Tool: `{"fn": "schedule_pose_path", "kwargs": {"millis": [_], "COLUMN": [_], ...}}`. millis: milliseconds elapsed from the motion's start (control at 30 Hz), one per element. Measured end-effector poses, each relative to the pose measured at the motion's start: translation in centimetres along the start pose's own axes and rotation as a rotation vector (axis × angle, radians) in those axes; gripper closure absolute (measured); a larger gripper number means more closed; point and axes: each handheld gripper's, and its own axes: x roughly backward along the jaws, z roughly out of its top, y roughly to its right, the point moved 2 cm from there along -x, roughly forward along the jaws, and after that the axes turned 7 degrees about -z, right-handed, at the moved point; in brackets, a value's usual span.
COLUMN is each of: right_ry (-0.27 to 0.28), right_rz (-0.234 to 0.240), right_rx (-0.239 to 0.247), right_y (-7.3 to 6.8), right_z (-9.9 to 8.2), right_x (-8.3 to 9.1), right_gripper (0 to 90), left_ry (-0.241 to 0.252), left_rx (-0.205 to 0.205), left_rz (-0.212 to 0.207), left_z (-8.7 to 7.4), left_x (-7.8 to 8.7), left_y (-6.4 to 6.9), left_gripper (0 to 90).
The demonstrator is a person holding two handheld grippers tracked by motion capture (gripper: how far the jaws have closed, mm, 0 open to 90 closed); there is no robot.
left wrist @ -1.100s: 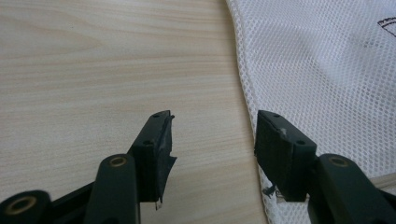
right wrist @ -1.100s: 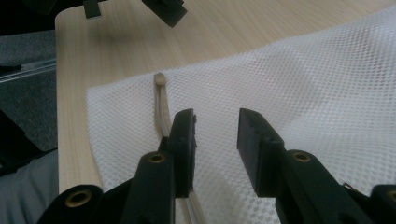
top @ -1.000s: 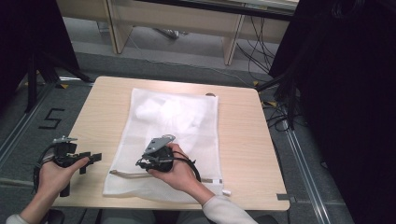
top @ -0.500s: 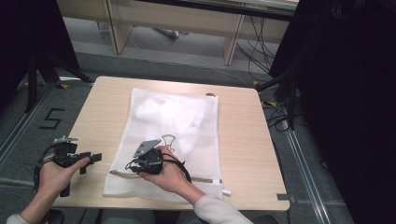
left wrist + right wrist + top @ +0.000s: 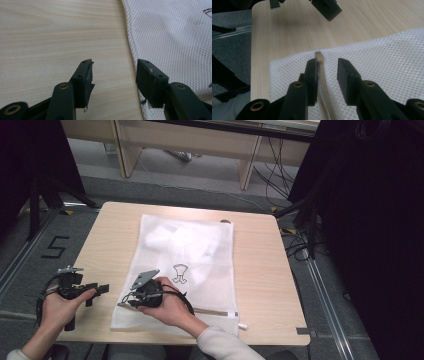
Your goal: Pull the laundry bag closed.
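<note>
A white mesh laundry bag lies flat on the wooden table, with white cloth inside its far half. A beige zipper strip runs along its near edge. My right gripper hovers open over the bag's near-left corner. In the right gripper view the zipper's end lies between the jaws of the right gripper, close to the left one. My left gripper is open just left of the bag. In the left gripper view the left gripper straddles bare wood and the bag's edge.
A small dark print marks the bag's middle. The table's near edge is close behind both hands. Desks and cables stand beyond the far edge, and a dark curtain hangs at the right. Bare wood flanks the bag.
My right gripper has slid left along the bag's near edge to its near-left corner. The left gripper has stayed in place.
</note>
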Motion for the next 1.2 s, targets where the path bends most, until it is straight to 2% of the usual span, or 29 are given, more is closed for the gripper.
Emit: {"fn": "schedule_pose_path", "kwargs": {"millis": [33, 67, 167, 400, 433, 567, 600, 667, 767, 800, 833, 900, 1200], "right_ry": [0.002, -0.002, -0.008, -0.012, -0.011, -0.025, -0.012, -0.035, -0.034, -0.033, -0.032, -0.035, -0.041], "right_rz": [0.005, 0.008, 0.012, 0.018, 0.022, 0.025, 0.024, 0.026, 0.022, 0.024, 0.024, 0.023, 0.026], "right_rx": [0.012, -0.007, 0.018, -0.010, 0.004, -0.006, -0.005, -0.008, 0.010, -0.008, 0.008, 0.011, -0.009], "right_y": [0.0, -0.2, -0.3, -0.5, -0.4, -0.5, -0.5, -0.5, -0.4, -0.6, -0.5, -0.6, -0.6], "right_z": [0.1, 0.1, 0.1, 0.2, 0.2, 0.1, 0.1, 0.0, -0.1, -0.1, -0.1, -0.1, 0.2], "right_x": [-0.2, -0.3, -0.8, -1.5, -1.6, -2.1, -2.3, -2.4, -2.7, -2.8, -2.8, -3.1, -4.0], "right_gripper": [70.6, 70.5, 70.3, 69.6, 69.6, 69.2, 69.2, 69.3, 69.9, 70.0, 70.2, 70.4, 70.9], "left_ry": [0.000, 0.001, 0.001, -0.005, -0.003, -0.006, -0.006, -0.007, -0.009, -0.007, -0.009, -0.006, -0.017], "left_rx": [-0.002, -0.002, 0.001, -0.002, 0.001, -0.001, -0.004, -0.005, -0.005, -0.005, -0.004, -0.004, -0.008], "left_rz": [0.001, 0.001, 0.001, -0.002, 0.001, 0.003, 0.001, 0.002, 0.001, -0.002, -0.001, -0.001, -0.005], "left_z": [0.0, 0.0, 0.0, 0.0, 0.0, 0.0, 0.0, 0.0, 0.0, 0.0, 0.0, 0.0, 0.1], "left_x": [0.0, 0.0, 0.0, 0.0, 0.0, 0.0, -0.1, -0.1, 0.0, 0.0, 0.0, -0.1, 0.0], "left_y": [0.0, 0.0, 0.0, 0.0, 0.0, 0.0, 0.0, 0.0, 0.0, 0.0, 0.0, 0.0, 0.0], "left_gripper": [46.6, 46.5, 46.6, 46.5, 46.6, 46.6, 46.6, 46.5, 46.5, 46.6, 46.5, 46.6, 46.7]}}
